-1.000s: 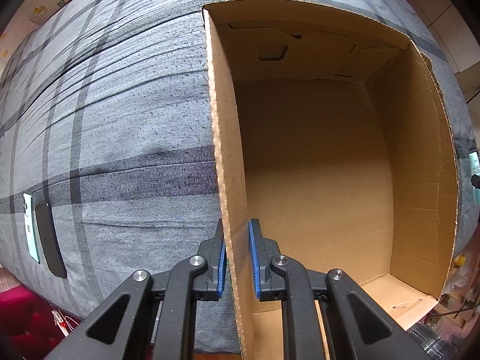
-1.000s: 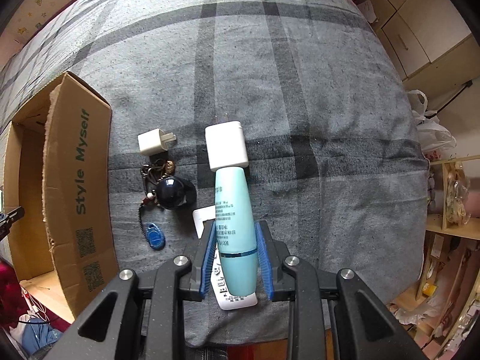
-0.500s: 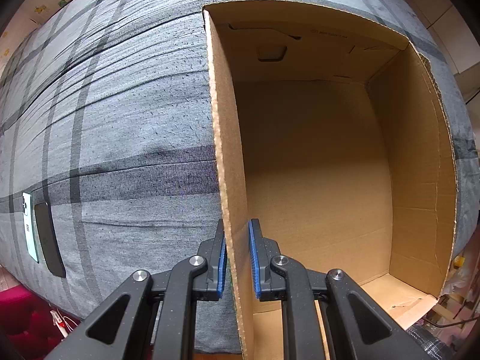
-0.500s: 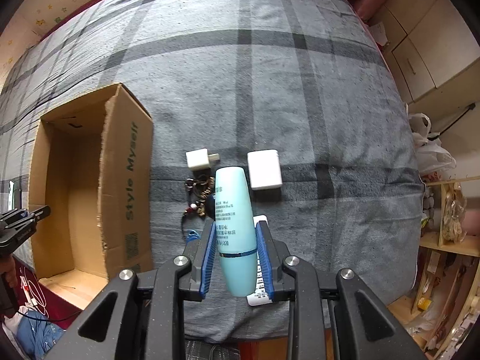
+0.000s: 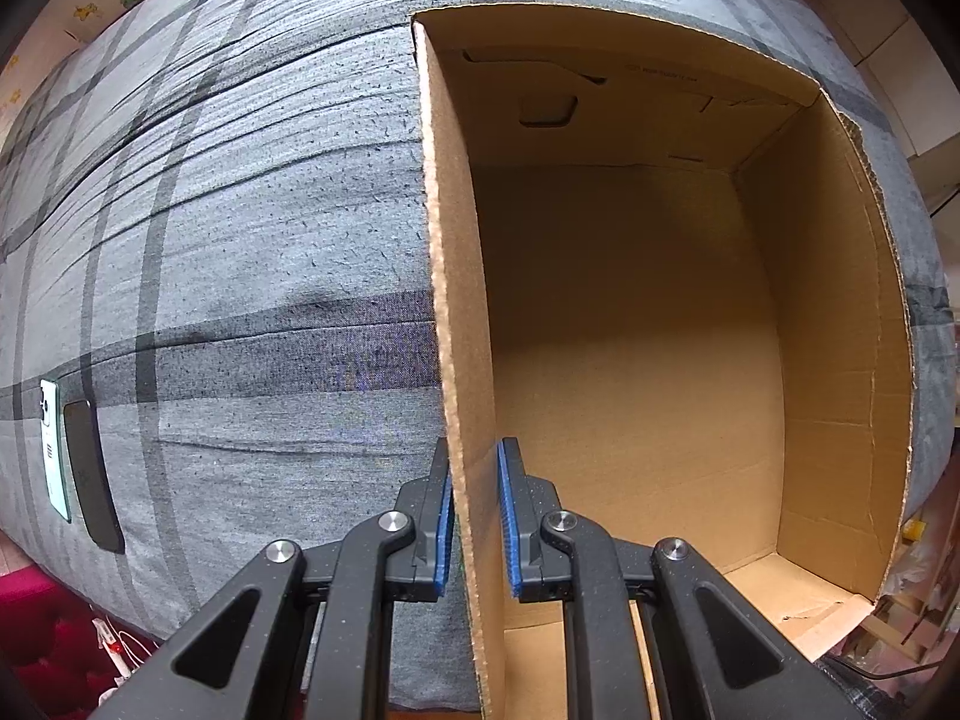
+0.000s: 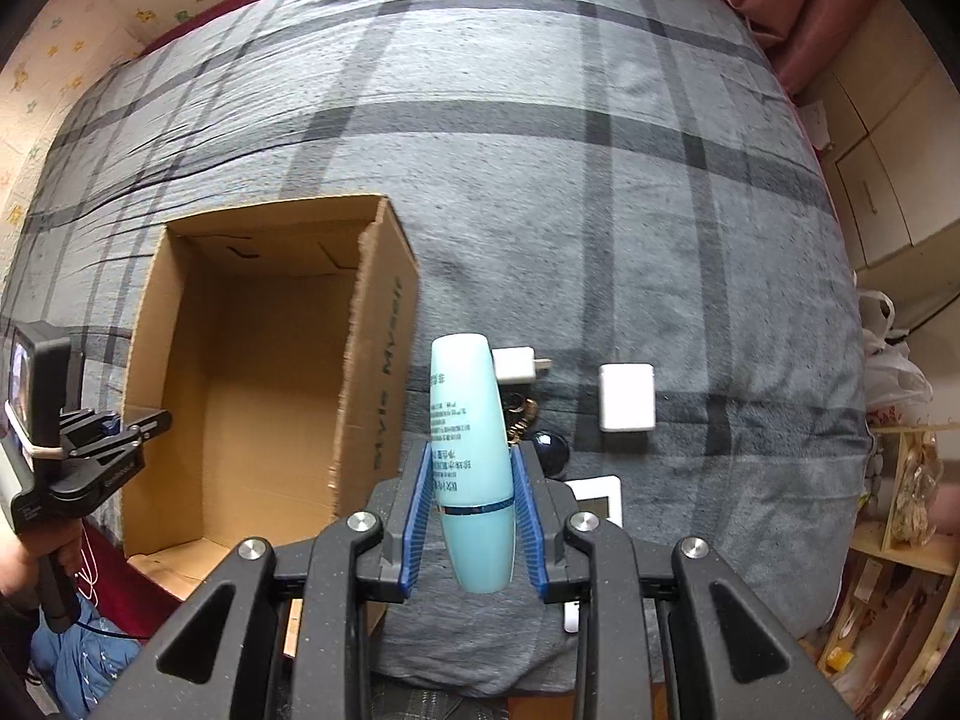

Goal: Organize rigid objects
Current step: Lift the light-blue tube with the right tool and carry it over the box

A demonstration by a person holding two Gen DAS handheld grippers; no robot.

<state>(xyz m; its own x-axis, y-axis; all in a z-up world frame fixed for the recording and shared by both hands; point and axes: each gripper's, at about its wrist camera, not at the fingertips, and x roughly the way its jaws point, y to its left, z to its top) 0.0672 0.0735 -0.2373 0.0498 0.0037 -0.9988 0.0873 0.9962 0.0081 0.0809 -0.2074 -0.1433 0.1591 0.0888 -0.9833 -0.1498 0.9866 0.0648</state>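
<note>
The step in hand is carrying: the right gripper (image 6: 474, 516) pinches the turquoise bottle (image 6: 471, 456) and holds it in the air just to the right of the cardboard box (image 6: 384, 360). The left gripper (image 5: 474, 522) is pressed together on the box's left wall. I judge the next move must bring the bottle over the open box before the jaws spread.

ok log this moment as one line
left gripper: shut on cardboard box wall | right gripper: shut on teal bottle, lifted beside box | box: empty
</note>
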